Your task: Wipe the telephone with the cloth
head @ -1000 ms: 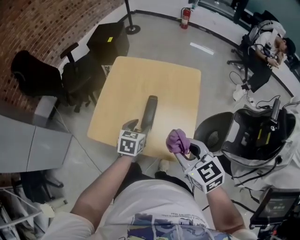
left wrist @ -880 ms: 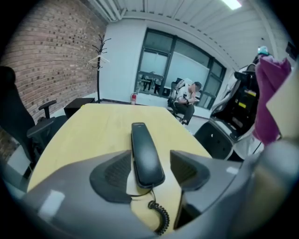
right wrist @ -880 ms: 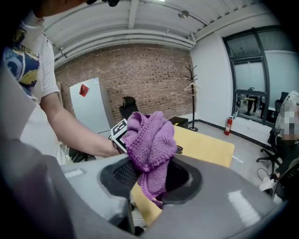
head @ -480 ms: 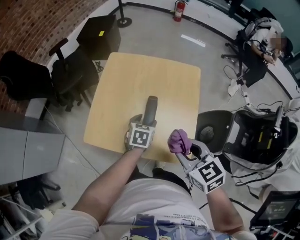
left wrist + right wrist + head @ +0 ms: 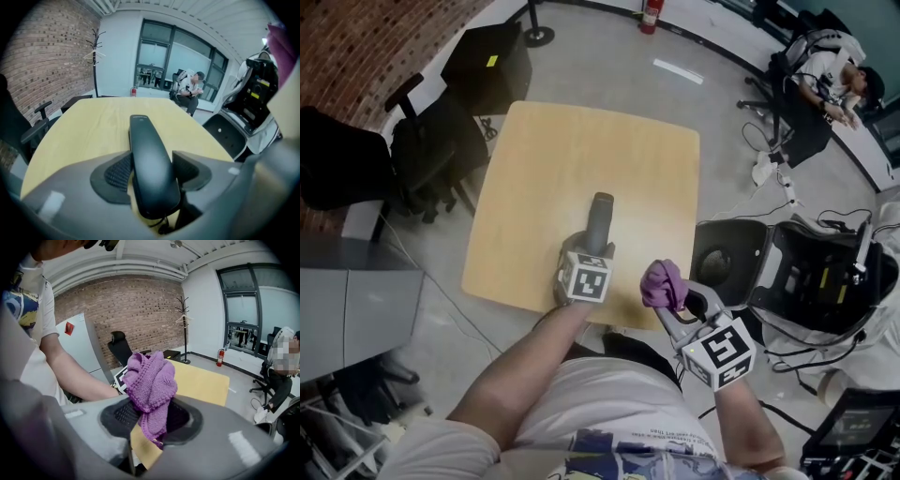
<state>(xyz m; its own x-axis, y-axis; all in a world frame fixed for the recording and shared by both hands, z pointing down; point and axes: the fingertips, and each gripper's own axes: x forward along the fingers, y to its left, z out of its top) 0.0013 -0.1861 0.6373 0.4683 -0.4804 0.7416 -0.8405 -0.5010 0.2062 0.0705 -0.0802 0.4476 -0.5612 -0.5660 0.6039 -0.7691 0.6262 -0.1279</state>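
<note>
A dark telephone handset (image 5: 599,217) lies lengthwise on the square wooden table (image 5: 572,141). My left gripper (image 5: 586,255) sits over its near end. In the left gripper view the handset (image 5: 146,159) runs between the two pads (image 5: 118,171), which rest against its sides while the jaws are closing. My right gripper (image 5: 671,296) hovers off the table's near right corner, shut on a bunched purple knitted cloth (image 5: 662,281). In the right gripper view the cloth (image 5: 151,383) bulges up out of the jaws.
Black office chairs (image 5: 441,141) stand left of the table. Another black chair (image 5: 724,260) and an open equipment case (image 5: 814,272) are at the right. A person (image 5: 834,70) sits far back right. A fire extinguisher (image 5: 652,14) stands by the far wall.
My left gripper has moved right from beside the handset's near end to straddle it. The right gripper with the cloth has stayed almost where it was.
</note>
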